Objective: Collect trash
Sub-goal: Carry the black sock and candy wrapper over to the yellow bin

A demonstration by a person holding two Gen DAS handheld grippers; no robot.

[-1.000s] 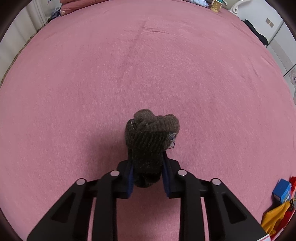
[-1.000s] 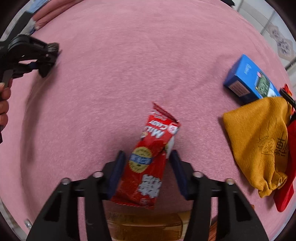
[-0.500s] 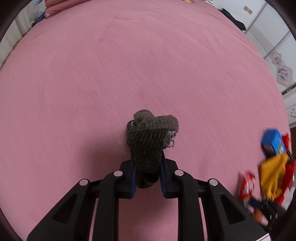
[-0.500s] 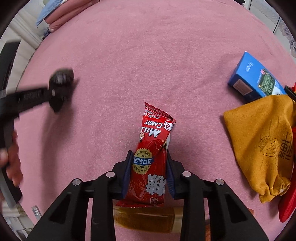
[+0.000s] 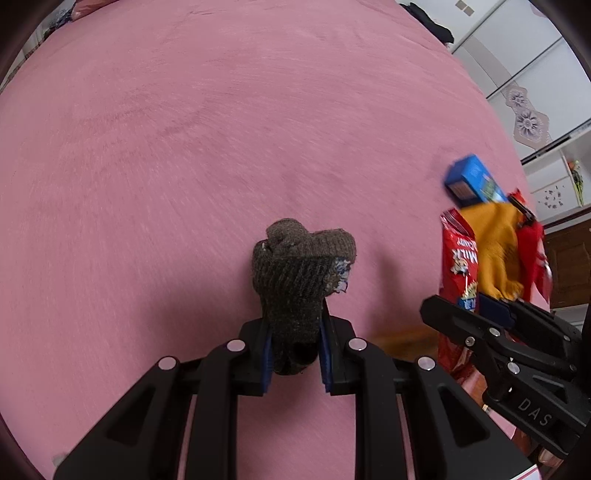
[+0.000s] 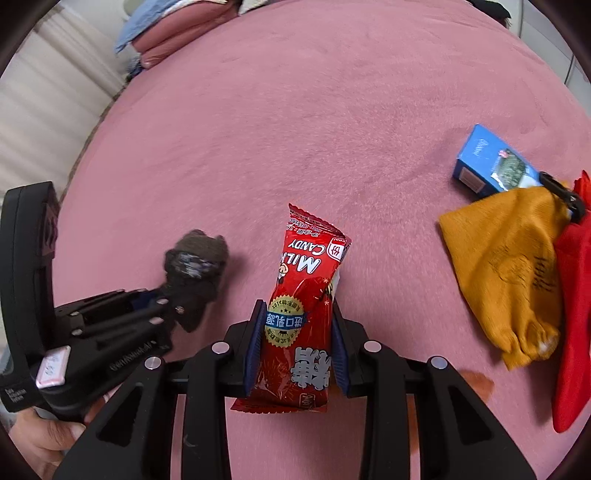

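Observation:
My left gripper (image 5: 294, 332) is shut on a dark brown knitted sock (image 5: 301, 266) and holds it above the pink bed cover (image 5: 221, 129). My right gripper (image 6: 295, 332) is shut on a red milk candy wrapper (image 6: 304, 295) and holds it upright over the cover. The two grippers are side by side: the left gripper (image 6: 162, 295) with the sock (image 6: 195, 258) shows at the left of the right wrist view, and the right gripper (image 5: 480, 306) with the wrapper (image 5: 458, 266) shows at the right of the left wrist view.
A blue carton (image 6: 491, 164) lies on the cover at the right, next to a mustard cloth pouch (image 6: 506, 269) and a red pouch (image 6: 572, 314). Folded bedding (image 6: 177, 26) lies at the far left. White cabinets (image 5: 517, 55) stand beyond the bed.
The left gripper has swung right with the sock and now sits close beside the right gripper. The right gripper keeps its hold on the candy wrapper, raised slightly.

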